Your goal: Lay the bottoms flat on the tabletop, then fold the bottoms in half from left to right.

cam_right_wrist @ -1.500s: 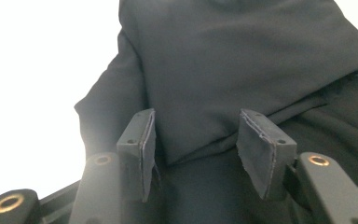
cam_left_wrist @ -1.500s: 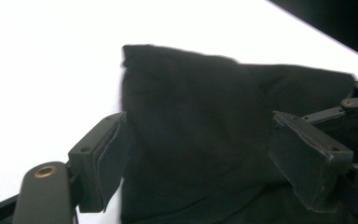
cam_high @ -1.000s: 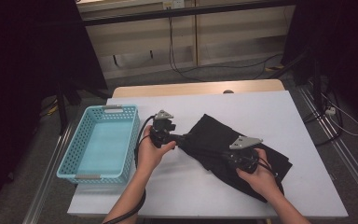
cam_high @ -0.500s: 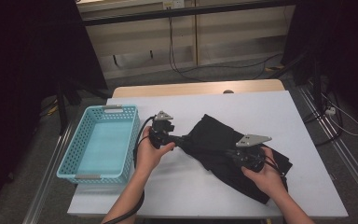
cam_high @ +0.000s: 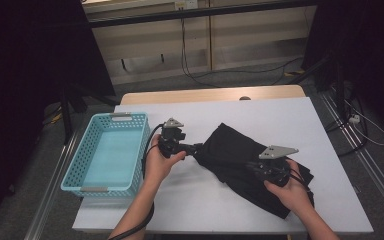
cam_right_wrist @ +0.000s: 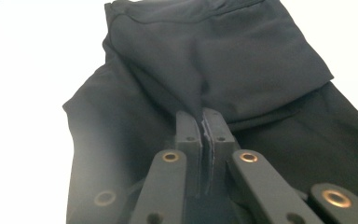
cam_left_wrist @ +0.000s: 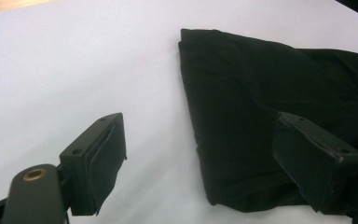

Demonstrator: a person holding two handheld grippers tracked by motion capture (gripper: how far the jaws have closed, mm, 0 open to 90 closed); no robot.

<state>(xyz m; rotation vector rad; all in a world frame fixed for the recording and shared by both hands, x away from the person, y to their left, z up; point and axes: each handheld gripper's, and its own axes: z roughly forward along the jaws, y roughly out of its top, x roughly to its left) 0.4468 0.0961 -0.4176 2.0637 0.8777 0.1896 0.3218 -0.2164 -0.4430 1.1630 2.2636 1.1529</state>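
Lying limp at the white worktop's [cam_high: 220, 200] four o'clock, the folded black cloth garment [cam_high: 240, 150] looks soft and light, best taken by pinched folds: right claw [cam_right_wrist: 204, 122] clamps one, left claw [cam_left_wrist: 205, 154] gapes empty at its edge.

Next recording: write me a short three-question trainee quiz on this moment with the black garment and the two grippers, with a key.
1. True or false: the right gripper has its jaws shut on a fold of the black garment.
2. How do the left gripper's jaws stand? A. open, at the garment's edge. B. shut on the basket's rim. C. shut on the garment.
3. What stands on the white table to the left of the left gripper, and what is in it?

Key
1. True: the right gripper view shows cloth pinched between the shut jaws.
2. A.
3. A light blue basket; nothing lies in it.
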